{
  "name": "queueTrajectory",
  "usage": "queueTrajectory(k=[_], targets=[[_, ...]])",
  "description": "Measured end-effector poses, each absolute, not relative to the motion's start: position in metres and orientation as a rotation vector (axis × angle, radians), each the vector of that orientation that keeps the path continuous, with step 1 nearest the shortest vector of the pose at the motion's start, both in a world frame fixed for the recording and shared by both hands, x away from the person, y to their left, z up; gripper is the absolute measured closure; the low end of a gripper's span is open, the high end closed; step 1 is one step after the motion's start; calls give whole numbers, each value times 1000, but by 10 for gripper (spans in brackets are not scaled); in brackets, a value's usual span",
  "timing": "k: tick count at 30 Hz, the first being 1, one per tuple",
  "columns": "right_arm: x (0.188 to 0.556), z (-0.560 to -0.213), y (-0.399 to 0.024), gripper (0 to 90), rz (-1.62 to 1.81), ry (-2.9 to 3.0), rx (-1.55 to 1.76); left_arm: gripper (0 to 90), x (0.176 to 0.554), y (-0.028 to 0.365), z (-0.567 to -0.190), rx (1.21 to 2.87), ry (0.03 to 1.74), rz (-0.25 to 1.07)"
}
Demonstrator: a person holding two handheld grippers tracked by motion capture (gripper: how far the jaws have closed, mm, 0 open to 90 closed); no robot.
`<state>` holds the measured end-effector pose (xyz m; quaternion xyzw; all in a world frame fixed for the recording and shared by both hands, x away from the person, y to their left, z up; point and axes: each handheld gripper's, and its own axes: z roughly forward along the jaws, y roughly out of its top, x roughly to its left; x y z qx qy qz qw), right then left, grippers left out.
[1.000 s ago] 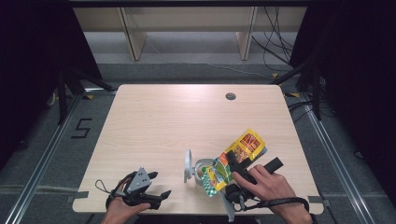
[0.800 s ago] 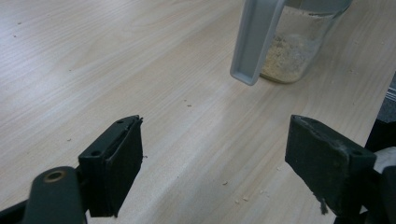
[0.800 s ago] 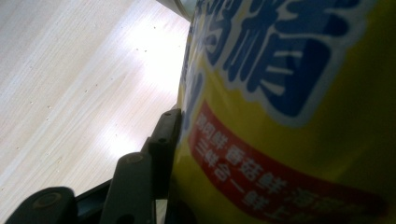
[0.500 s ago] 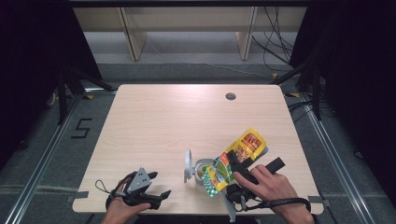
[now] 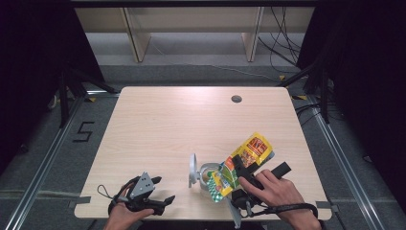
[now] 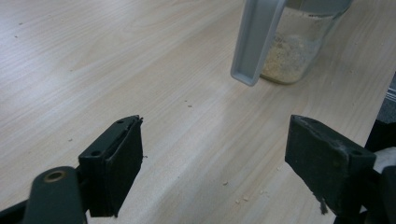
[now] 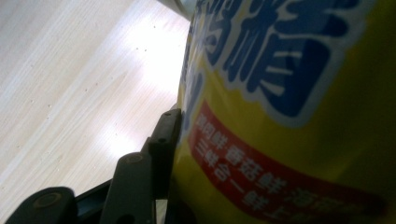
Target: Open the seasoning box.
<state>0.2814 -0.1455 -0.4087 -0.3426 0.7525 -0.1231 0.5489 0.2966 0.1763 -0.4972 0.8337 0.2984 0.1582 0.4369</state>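
Right gripper [image 5: 235, 184]: clamped on yellow seasoning packet [image 5: 249, 152] — tipped over glass jar [image 5: 207, 176]
Left gripper [image 5: 155, 195]: jaws wide apart, empty — jar ahead of it

Yellow packet [image 7: 289, 116] against tool jaw

A pale wooden table [image 5: 158, 129] stands on grey floor [image 5: 43, 143], shelving [image 5: 191, 28] behind.
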Motion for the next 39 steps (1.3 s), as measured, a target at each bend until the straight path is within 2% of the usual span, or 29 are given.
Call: queueTrajectory(k=[2, 16, 39], targets=[[280, -412, -146, 554, -288, 1816, -767, 185, 294, 174, -499, 2041, 780, 355], [282, -407, -144, 554, -294, 1789, -839, 185, 296, 176, -498, 2063, 772, 384], [277, -410, -147, 556, -273, 1796, -759, 185, 295, 175, -499, 2034, 758, 389]])
